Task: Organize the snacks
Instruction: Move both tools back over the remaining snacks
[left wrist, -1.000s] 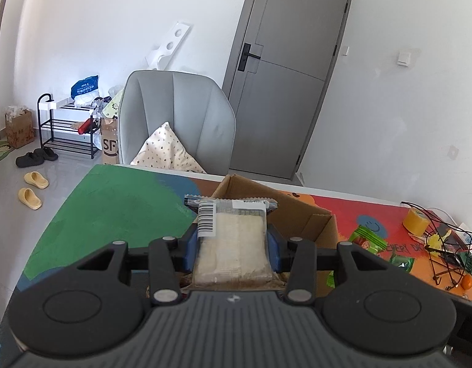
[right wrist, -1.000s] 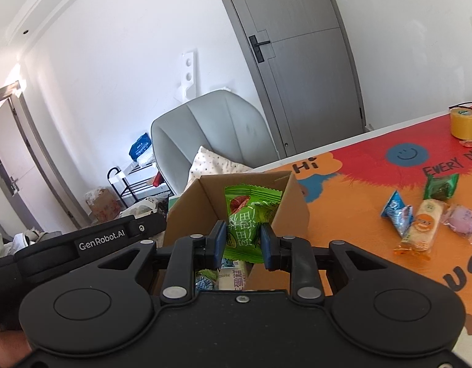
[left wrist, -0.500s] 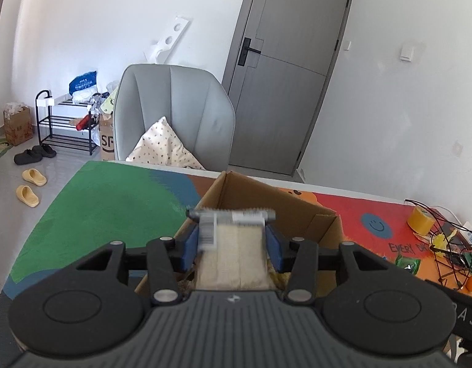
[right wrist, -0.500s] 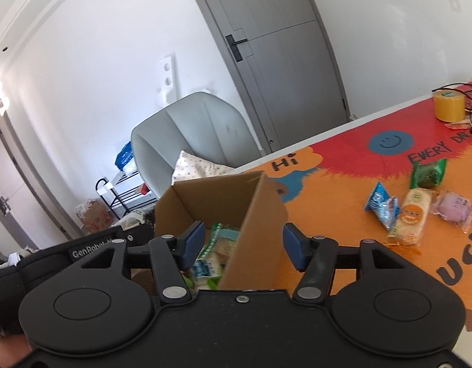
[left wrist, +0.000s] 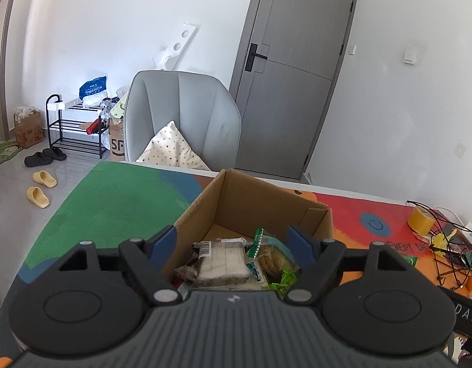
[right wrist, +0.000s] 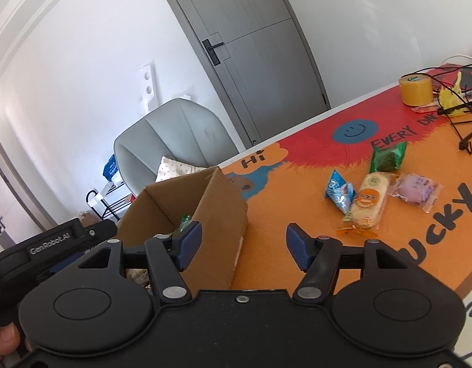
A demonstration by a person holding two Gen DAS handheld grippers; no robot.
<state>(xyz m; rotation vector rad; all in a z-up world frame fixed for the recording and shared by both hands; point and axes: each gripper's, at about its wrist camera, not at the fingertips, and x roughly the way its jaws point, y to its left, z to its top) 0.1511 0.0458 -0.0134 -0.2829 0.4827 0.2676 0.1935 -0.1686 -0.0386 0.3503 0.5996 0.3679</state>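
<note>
Two grippers are hanging over the cardboard box (left wrist: 254,202) on the desk (right wrist: 297,184). The left gripper (left wrist: 233,242) has just been opening its jaws and is standing wide, nothing between them; the pale wrapped cake (left wrist: 222,260) is lying in the box just beneath, among other packets. The right gripper (right wrist: 243,242) has also been opening and is gripping nothing, straddling the box's near corner. Four snacks are lying at its two o'clock: blue packet (right wrist: 338,191), orange bar (right wrist: 369,199), pink packet (right wrist: 415,188), green packet (right wrist: 388,156).
</note>
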